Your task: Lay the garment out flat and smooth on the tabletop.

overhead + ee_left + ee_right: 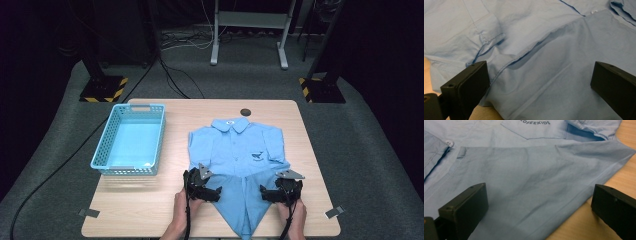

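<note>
A light blue short-sleeved shirt (235,150) lies front up on the wooden table (150,210), collar at the far side, its lower corners folded in to a point at the near edge. My left gripper (216,194) rests at the left fold, open, jaws wide over the cloth (536,65). At the right fold my right gripper (264,194) is open too, with shirt fabric (524,185) and table edge between its jaws. A chest pocket with printed letters (536,127) lies ahead of the right gripper.
A light blue plastic basket (129,140) stands empty on the table's left side. A small dark round spot (245,112) sits at the far table edge. Cables and stand legs lie on the grey floor beyond. Tape tabs mark the near corners.
</note>
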`<state>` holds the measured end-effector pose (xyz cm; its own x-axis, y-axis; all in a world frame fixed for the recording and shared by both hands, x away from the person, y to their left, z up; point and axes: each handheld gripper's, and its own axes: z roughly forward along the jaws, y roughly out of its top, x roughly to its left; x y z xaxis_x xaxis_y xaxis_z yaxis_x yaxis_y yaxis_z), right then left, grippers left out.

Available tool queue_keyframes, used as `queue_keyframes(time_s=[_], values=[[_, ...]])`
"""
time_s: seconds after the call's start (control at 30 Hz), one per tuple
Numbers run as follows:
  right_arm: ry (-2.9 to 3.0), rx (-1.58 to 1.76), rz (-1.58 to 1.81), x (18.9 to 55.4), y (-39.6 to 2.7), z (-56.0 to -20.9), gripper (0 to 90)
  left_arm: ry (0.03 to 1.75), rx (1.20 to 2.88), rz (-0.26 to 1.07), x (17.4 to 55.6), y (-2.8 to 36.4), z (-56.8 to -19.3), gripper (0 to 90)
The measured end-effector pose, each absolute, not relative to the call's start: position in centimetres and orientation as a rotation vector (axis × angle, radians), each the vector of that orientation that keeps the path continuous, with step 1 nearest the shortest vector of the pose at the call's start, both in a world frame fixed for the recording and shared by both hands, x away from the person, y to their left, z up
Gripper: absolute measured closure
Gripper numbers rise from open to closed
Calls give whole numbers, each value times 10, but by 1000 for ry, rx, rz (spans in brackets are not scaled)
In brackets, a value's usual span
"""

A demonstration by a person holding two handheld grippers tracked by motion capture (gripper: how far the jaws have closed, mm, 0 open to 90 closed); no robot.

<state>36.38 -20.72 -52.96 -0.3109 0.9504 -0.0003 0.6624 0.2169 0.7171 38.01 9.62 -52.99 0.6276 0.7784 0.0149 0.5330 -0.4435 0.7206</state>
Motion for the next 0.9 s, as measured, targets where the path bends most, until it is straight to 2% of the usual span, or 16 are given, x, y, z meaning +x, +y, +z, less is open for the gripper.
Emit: queue_keyframes(time_s=[0.4,0.63,0.9], values=[[2098,1426,867,362,-210,-528,0,1008,2161,445,379,95,-530,4],[2076,1411,863,385,-218,-520,31,1002,2163,443,379,95,-530,3],[2087,1385,813,430,-220,-500,199,1000,2165,440,379,95,-530,3]])
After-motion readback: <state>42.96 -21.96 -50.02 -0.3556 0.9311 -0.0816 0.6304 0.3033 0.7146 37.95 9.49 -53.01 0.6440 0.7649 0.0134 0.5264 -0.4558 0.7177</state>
